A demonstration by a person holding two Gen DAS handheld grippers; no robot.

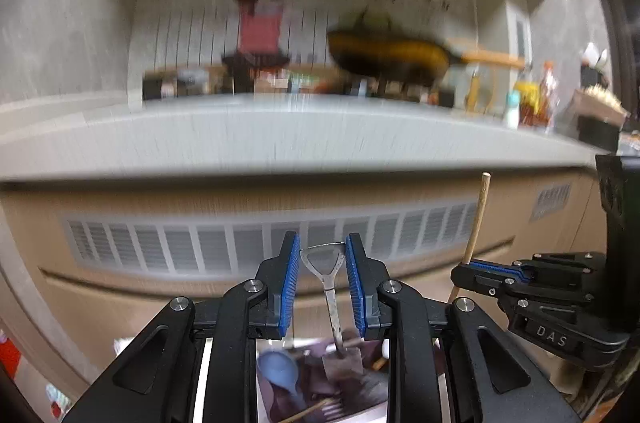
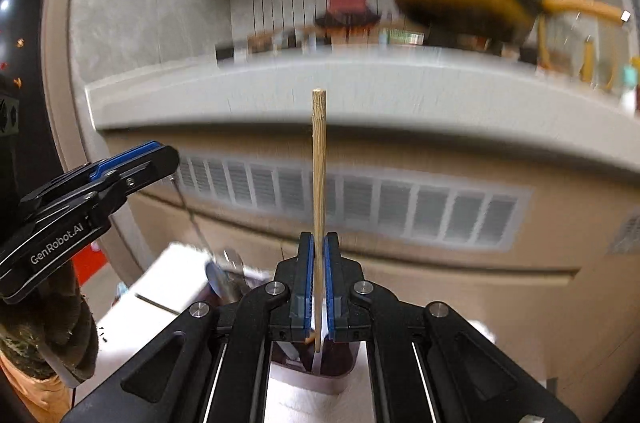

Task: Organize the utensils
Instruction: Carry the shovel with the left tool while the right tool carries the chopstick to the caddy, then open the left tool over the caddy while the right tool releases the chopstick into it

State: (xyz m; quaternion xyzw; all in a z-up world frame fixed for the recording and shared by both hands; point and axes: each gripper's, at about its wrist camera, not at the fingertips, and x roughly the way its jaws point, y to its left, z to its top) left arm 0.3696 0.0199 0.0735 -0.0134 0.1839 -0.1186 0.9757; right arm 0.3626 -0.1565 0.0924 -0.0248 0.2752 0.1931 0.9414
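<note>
My left gripper (image 1: 322,279) pinches a metal spatula (image 1: 330,297) upright; my right gripper (image 2: 319,287) clamps a wooden chopstick (image 2: 319,191) vertically, both above the near utensil holder (image 2: 312,379).

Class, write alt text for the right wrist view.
The right gripper is shut on an upright wooden chopstick, above a dark utensil holder. The left gripper shows at left, before a blurred kitchen counter.
</note>
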